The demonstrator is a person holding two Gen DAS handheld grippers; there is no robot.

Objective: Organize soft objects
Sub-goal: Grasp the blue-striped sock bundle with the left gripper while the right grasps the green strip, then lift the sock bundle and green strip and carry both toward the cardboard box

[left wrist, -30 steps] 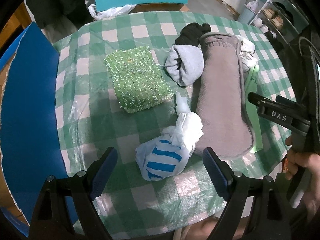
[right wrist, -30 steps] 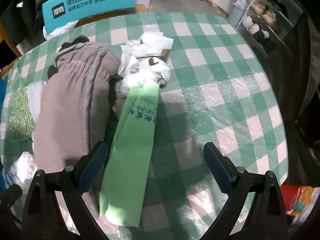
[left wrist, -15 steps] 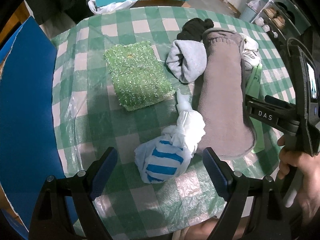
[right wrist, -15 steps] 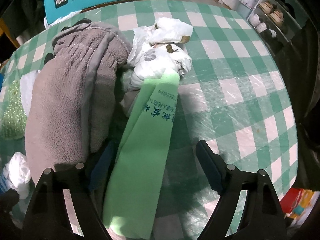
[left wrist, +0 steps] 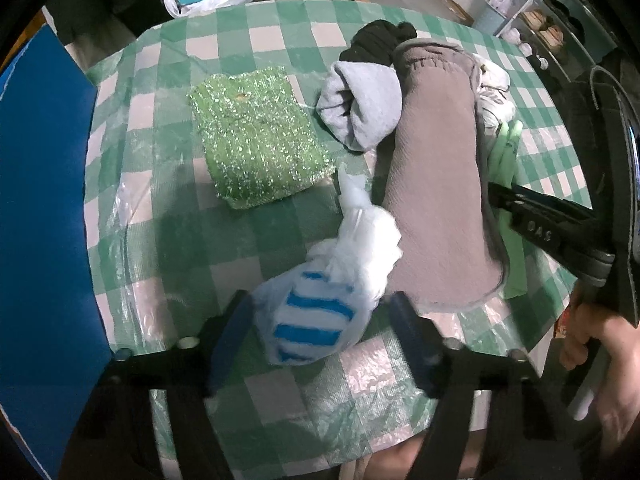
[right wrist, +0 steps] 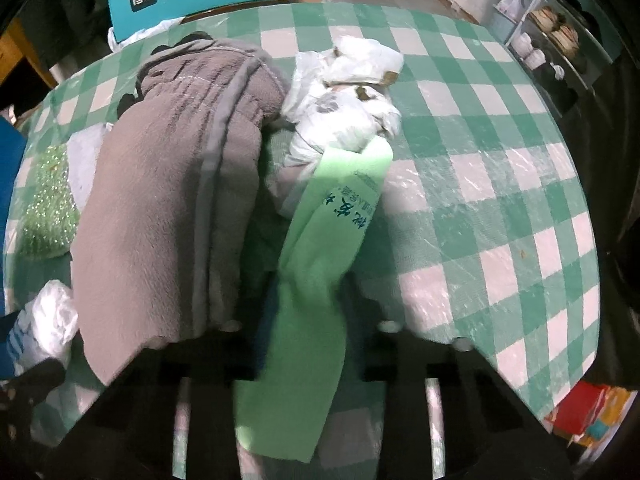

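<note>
The right gripper (right wrist: 308, 320) has just been closing; its fingers clamp the green bag (right wrist: 316, 280), which could slide out. The left gripper (left wrist: 320, 320) has been closing too, fingers still apart around the striped bundle (left wrist: 316, 320) on the bench (left wrist: 168, 240); the loose plastic may tear.

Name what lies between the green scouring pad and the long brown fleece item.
In the left wrist view: a rolled grey sock, touching the brown fleece, beside the pad.
</note>
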